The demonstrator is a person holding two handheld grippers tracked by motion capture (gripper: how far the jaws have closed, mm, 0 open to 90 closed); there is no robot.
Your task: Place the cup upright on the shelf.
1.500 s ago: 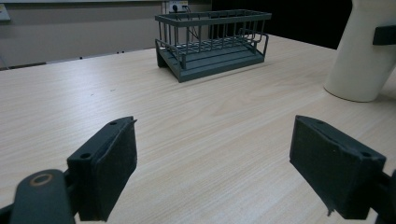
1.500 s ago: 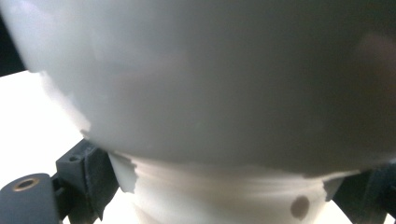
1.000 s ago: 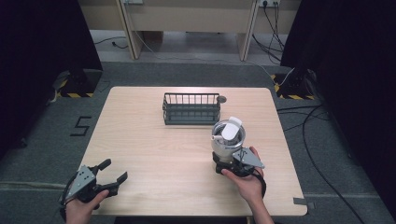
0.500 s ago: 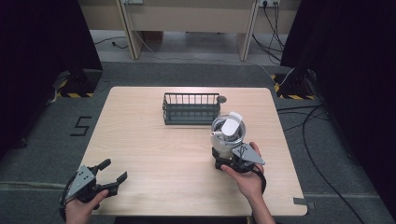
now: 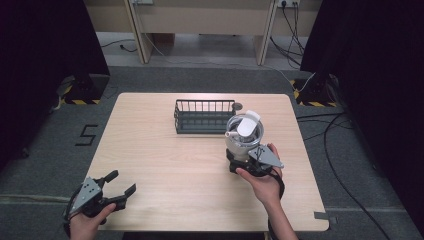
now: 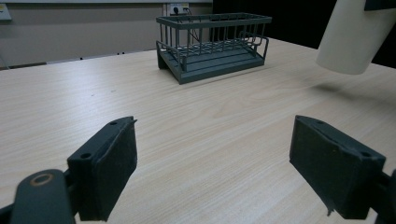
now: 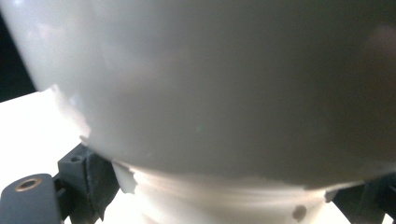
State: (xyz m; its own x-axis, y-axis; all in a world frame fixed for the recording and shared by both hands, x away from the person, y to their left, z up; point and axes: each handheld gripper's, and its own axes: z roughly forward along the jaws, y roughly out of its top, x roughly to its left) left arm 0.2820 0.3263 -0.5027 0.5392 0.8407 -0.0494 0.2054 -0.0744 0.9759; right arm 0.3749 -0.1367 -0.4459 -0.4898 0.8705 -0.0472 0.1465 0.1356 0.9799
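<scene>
Right gripper (image 5: 246, 161): clamping the white cup (image 5: 243, 134) near its base, holding it lifted above the table (image 5: 165, 165), just in front of the wire basket (image 5: 204, 116).
Left gripper (image 5: 114, 189): resting at the table's near-left corner, jaws spread wide, gripping nothing.

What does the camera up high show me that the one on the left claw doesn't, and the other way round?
High view: the right claw clamped on the lower part of the white container, the container's top, and the grey floor around the table. Left gripper view: the left claw close up, its jaws wide apart, and the container's base hanging clear of the tabletop above its shadow. Both: the wire basket, the wooden tabletop and the container.
</scene>
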